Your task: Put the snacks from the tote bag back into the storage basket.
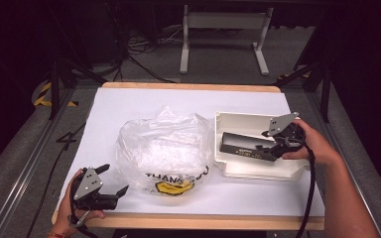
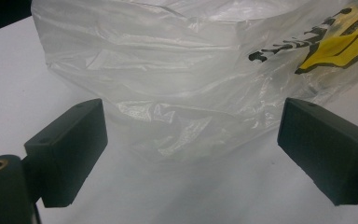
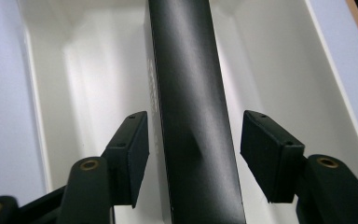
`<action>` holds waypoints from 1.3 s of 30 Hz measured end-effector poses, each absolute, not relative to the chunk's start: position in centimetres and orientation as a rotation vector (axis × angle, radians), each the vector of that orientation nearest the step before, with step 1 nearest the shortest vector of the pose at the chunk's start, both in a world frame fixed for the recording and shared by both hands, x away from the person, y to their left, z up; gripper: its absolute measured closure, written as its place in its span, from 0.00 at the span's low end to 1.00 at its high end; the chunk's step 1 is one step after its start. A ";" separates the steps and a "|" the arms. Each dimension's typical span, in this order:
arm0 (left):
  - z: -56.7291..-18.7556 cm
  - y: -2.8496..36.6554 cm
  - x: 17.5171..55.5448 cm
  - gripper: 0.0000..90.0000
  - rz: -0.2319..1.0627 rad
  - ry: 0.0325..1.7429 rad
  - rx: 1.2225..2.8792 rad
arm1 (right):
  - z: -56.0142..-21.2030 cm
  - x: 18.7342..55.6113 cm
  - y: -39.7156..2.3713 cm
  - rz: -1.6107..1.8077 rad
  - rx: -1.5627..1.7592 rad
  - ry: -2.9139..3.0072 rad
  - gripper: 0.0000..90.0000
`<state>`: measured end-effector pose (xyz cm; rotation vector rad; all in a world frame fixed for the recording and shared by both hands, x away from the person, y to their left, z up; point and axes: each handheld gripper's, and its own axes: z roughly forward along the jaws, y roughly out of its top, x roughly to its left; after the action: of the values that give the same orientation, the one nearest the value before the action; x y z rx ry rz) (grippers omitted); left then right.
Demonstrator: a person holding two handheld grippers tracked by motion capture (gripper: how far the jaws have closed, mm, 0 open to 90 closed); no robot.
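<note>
A long black box (image 1: 242,147) lies in a white tray (image 1: 258,172) at the right of the table. My right gripper (image 1: 274,144) holds the box's right end, jaws shut on its two long sides. In the right gripper view the black box (image 3: 191,93) runs straight up between the pads, with the tray's white walls (image 3: 74,70) on both sides. A crumpled clear plastic bag (image 1: 163,148) with black lettering and a yellow mark sits mid-table. My left gripper (image 1: 114,178) rests open near the front left edge, pointing at the bag (image 2: 177,70). Nothing is between the left gripper's (image 2: 191,130) jaws.
White paper (image 1: 129,106) covers the wooden tabletop. Beyond the far edge stand a white table frame (image 1: 223,29) and cables on the floor. A cable (image 1: 310,198) trails from the right gripper along the person's forearm.
</note>
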<state>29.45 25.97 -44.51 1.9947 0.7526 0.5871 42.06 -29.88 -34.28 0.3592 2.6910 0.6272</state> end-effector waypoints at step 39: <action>-44.4 26.0 29.4 0.10 0.591 0.752 1.994 | -34.2 38.6 -30.2 0.893 0.568 2.439 0.44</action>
<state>29.41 26.03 -44.44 1.9943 0.7523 0.5911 38.58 -30.22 -34.25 0.5678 2.4388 0.8931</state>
